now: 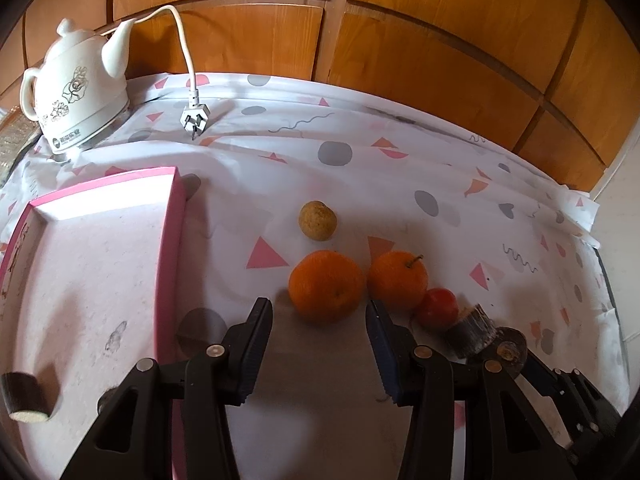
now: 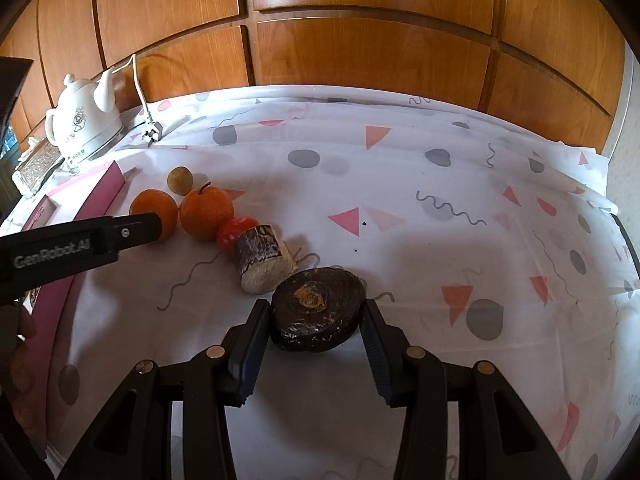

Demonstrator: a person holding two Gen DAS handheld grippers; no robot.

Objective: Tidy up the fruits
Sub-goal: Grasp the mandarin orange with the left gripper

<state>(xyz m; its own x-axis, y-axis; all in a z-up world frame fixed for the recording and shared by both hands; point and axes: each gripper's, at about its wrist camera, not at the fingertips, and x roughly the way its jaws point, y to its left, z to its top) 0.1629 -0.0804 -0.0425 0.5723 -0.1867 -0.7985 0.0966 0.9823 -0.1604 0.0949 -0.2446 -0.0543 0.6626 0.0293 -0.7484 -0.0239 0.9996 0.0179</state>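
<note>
In the left wrist view my left gripper [image 1: 318,312] is open just short of an orange [image 1: 326,286]. A second orange with a stem [image 1: 397,280], a small red fruit [image 1: 437,307] and a small tan fruit [image 1: 317,220] lie close by. A dark-skinned cut piece [image 1: 25,397] lies in the pink tray [image 1: 170,240] at left. In the right wrist view my right gripper [image 2: 314,320] is open around a dark round fruit [image 2: 318,314], fingers at its sides. A cut cylindrical piece [image 2: 262,260] lies beyond it, beside the red fruit [image 2: 234,230] and the oranges [image 2: 206,212].
A white kettle [image 1: 78,92] stands at the back left with its plug [image 1: 195,120] lying on the patterned cloth [image 1: 400,184]. Wooden cabinet doors [image 1: 440,40] run behind the table. The table's right edge [image 2: 616,216] drops off. The left gripper's arm [image 2: 76,246] crosses the right view.
</note>
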